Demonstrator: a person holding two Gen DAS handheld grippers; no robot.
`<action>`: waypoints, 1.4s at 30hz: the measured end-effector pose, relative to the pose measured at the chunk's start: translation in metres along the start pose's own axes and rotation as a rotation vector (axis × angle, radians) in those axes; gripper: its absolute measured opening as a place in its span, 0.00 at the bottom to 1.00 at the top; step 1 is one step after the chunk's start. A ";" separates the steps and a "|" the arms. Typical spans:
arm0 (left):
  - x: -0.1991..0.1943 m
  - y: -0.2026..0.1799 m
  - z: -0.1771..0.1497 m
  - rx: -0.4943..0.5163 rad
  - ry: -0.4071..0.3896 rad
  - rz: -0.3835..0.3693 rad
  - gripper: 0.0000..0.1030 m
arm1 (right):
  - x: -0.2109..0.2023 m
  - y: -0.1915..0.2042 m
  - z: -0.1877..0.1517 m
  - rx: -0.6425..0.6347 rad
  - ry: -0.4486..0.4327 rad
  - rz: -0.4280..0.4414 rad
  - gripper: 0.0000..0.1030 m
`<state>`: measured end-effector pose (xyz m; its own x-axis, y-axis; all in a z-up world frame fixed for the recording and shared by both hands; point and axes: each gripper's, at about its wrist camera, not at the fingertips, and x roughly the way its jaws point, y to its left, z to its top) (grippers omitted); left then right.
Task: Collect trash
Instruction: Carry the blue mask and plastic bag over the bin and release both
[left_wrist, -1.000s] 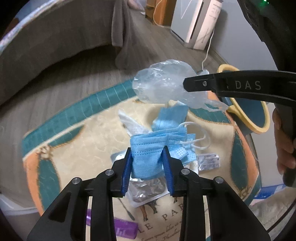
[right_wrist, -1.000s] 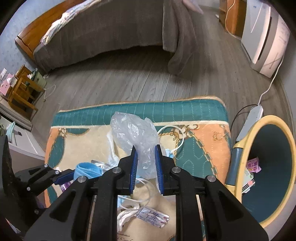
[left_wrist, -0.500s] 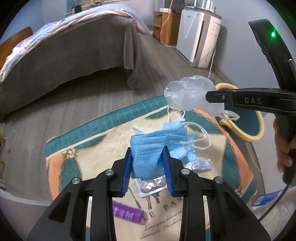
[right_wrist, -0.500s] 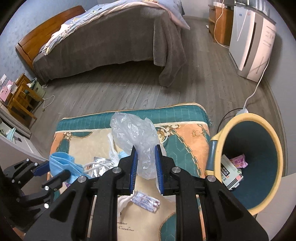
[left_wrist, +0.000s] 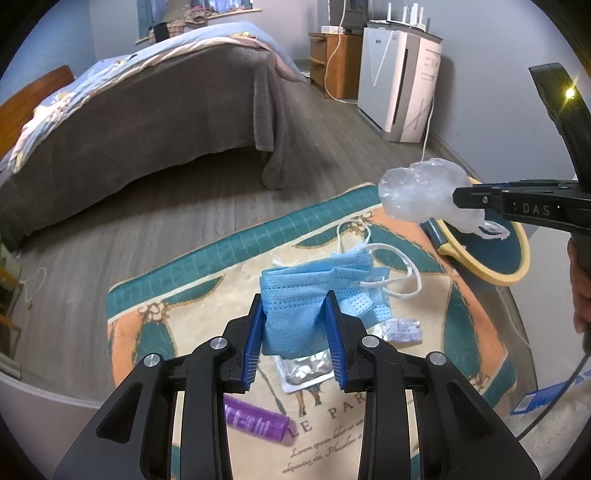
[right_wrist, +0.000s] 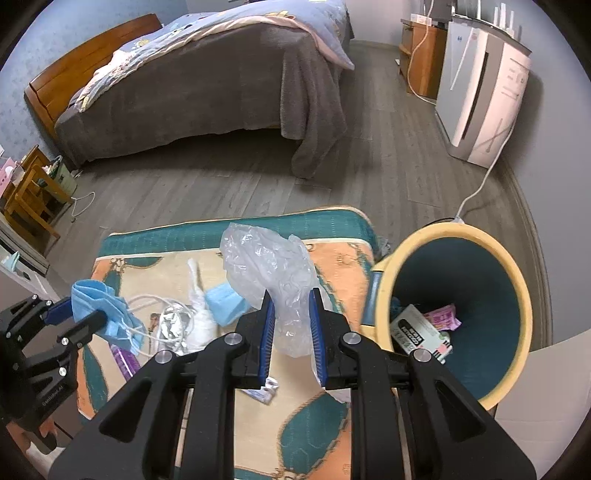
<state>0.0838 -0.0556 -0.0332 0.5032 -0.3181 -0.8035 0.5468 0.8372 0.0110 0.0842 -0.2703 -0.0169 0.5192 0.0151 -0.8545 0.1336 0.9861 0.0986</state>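
Observation:
My left gripper (left_wrist: 294, 301) is shut on a bunch of blue face masks (left_wrist: 295, 295) with white ear loops, lifted above the patterned mat (left_wrist: 207, 295). My right gripper (right_wrist: 291, 295) is shut on a crumpled clear plastic bag (right_wrist: 266, 258), held over the mat's right part, just left of the bin (right_wrist: 513, 280). In the left wrist view the bag (left_wrist: 417, 192) hangs from the right gripper (left_wrist: 458, 197) in front of the bin (left_wrist: 517, 273). In the right wrist view the left gripper (right_wrist: 79, 314) with the masks (right_wrist: 99, 306) is at the left.
On the mat lie a foil blister pack (left_wrist: 306, 369), a small wrapper (left_wrist: 402, 326), a purple packet (left_wrist: 258, 421), another blue mask (right_wrist: 221, 299) and white tissue (right_wrist: 199, 314). The yellow-rimmed bin holds a box and a pink wrapper (right_wrist: 439, 317). A bed (right_wrist: 207, 81) and a white appliance (right_wrist: 480, 85) stand beyond.
Both grippers have risen with their loads. The right gripper with the plastic bag has moved right, closer to the bin.

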 end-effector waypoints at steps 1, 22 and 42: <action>0.001 -0.002 0.001 0.003 -0.001 -0.003 0.32 | 0.000 -0.004 0.000 0.005 0.000 -0.001 0.17; 0.026 -0.063 0.020 0.084 0.002 -0.052 0.33 | -0.007 -0.098 -0.010 0.145 0.003 -0.101 0.17; 0.038 -0.145 0.031 0.107 -0.016 -0.071 0.33 | -0.001 -0.144 -0.019 0.263 0.017 -0.142 0.18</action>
<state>0.0441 -0.2030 -0.0472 0.4712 -0.3826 -0.7948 0.6490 0.7606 0.0187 0.0480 -0.4090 -0.0399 0.4657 -0.1151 -0.8774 0.4191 0.9020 0.1040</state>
